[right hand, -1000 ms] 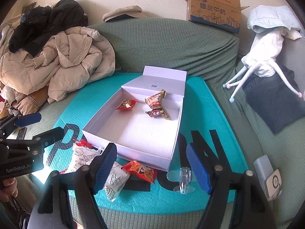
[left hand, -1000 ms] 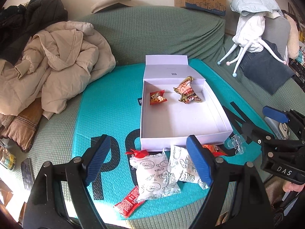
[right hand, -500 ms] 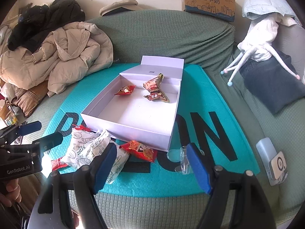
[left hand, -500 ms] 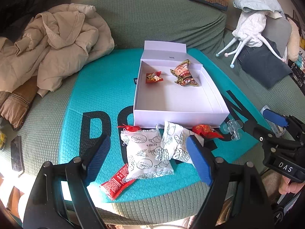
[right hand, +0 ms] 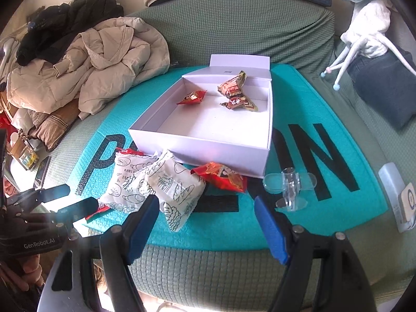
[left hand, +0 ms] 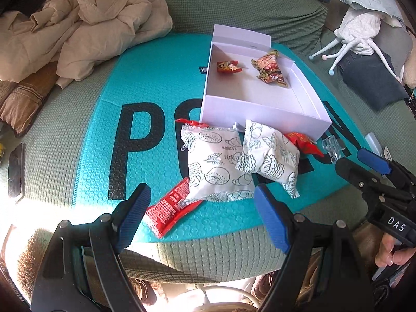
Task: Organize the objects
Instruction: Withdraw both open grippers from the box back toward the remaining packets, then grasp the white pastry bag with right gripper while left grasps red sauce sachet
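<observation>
Two tools hang above the sofa's front edge, the left tool (left hand: 200, 215) and right tool (right hand: 206, 226) both spread wide and holding nothing. Just beyond them lie two white bread packets (left hand: 218, 163), a red wrapper (left hand: 169, 210) and a red snack (right hand: 221, 178), heaped against the white box (left hand: 260, 114), probably waiting to join the two snacks inside.

"DAS" in white on right hand-held gripper (left hand: 374, 171), "GenRobot.AI" on left hand-held gripper (right hand: 59, 202), large black letters "P", "N" on teal mat (right hand: 299, 221)
</observation>
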A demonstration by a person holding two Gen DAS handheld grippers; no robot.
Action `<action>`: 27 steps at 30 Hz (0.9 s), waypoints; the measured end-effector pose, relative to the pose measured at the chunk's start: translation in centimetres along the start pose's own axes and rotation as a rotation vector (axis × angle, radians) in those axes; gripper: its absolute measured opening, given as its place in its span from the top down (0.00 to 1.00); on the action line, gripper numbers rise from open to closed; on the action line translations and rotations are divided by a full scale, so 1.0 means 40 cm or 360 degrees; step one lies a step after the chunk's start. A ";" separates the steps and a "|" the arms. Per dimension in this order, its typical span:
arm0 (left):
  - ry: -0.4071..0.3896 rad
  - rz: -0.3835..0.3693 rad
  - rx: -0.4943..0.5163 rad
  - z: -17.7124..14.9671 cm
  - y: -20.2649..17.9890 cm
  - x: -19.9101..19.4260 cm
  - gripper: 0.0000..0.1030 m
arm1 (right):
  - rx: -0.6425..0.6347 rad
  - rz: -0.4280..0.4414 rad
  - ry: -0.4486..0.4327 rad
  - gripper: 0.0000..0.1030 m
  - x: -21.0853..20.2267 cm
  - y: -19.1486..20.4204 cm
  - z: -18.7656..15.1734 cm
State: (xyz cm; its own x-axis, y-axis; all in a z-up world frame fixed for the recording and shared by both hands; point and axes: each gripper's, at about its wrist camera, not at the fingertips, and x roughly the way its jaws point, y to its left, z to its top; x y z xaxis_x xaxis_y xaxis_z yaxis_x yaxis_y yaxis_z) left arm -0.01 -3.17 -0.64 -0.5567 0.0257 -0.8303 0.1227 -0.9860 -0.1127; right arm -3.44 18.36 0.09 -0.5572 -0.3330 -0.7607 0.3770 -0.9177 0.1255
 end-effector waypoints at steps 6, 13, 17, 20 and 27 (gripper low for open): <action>0.0106 -0.0029 -0.0100 -0.036 0.046 0.030 0.21 | 0.0056 0.0093 0.0062 0.26 0.038 0.006 -0.015; 0.0109 0.0008 -0.0111 -0.045 0.078 0.038 0.21 | 0.0089 0.0171 0.0128 0.26 0.093 0.024 -0.013; 0.0185 0.0030 -0.0103 -0.047 0.091 0.065 0.21 | 0.0103 0.0194 0.0146 0.26 0.116 0.033 -0.005; 0.0229 0.0066 -0.0107 -0.051 0.100 0.086 0.21 | 0.0139 0.0208 0.0155 0.26 0.133 0.033 -0.004; 0.0284 0.0103 -0.0094 -0.051 0.121 0.124 0.21 | 0.0209 0.0241 0.0165 0.26 0.174 0.055 0.018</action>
State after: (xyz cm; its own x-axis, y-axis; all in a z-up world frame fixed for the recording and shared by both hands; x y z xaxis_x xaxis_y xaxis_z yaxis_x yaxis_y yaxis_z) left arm -0.52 -7.50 -6.41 -0.3923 -0.0037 -0.9198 0.2046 -0.9753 -0.0834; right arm -7.02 13.88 -4.46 -0.4198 -0.4514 -0.7874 0.3472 -0.8814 0.3202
